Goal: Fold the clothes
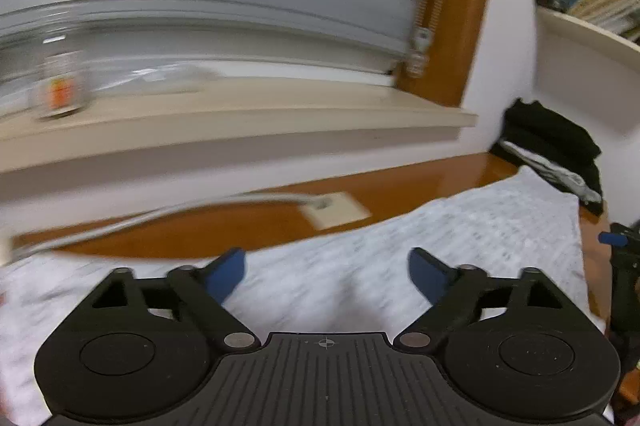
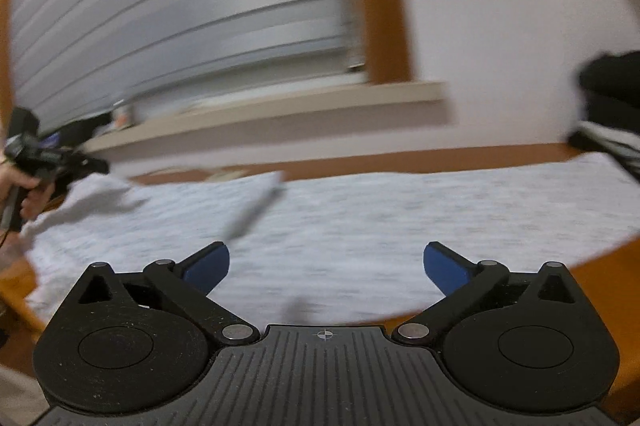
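Table (image 2: 600, 278): brown wood, standing below a window sill (image 1: 240, 113); it bears all the cloth.
Pale garment (image 2: 360, 226): a light grey, speckled cloth spread flat across most of the table, with a flap (image 2: 256, 197) lying folded over near its far left side.
Handling: judged soft, light and limp; it should drape and sag when lifted, and slide a little on the smooth wood.
Where to hold: best pinched at an edge or corner, one per gripper, not in the flat middle.
Dark clothes (image 1: 552, 141): heaped at the table's far right corner, beside the garment.
Left gripper (image 1: 326, 272): fingers wide apart, nothing between them, above the garment.
Right gripper (image 2: 326, 264): fingers likewise spread, empty.
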Available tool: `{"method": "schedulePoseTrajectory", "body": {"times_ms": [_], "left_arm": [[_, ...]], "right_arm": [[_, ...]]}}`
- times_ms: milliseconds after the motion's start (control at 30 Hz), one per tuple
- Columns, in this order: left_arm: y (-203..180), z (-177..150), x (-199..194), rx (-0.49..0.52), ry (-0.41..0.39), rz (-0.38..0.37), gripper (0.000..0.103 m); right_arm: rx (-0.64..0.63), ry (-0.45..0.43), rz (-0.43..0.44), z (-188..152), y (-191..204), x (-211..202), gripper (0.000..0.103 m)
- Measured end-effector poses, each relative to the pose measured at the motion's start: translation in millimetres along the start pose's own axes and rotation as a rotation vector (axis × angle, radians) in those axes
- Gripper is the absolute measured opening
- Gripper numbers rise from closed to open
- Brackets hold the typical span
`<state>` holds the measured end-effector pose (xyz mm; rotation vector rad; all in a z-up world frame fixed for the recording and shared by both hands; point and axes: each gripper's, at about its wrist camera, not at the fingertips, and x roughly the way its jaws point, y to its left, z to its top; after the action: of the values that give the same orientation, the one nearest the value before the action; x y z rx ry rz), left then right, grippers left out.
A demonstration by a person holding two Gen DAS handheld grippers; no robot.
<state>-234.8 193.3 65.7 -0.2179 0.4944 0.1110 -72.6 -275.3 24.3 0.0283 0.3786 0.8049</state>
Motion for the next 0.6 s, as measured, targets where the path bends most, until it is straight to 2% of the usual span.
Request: {"method": "schedulePoseTrajectory", "body": {"times_ms": [167,300,433,600], "left_arm": [[-47.4,19.2,63.5,0.03,0.016,-0.1,0.103],[-81.0,30.2,105.1,0.048,0.04,-0.163,0.103],[-107.0,41.2,135.4,0.051,0.082,-0.236,0.103],[-147.2,66.7,168.0,0.082,0.106,-0.261,0.103]], "right_arm": [[0.156,-0.033,-0.103,-6.2,-66.1,-12.4,0.103],[0.214,-0.032,-0.201,-3.0,-111.4,-16.8,0.103],[0.27,0.006,-0.304,8.1,-160.4,-11.4,0.103],[0.287,0.057,-0.421,19.1,-210.2,11.8,0.1]]}}
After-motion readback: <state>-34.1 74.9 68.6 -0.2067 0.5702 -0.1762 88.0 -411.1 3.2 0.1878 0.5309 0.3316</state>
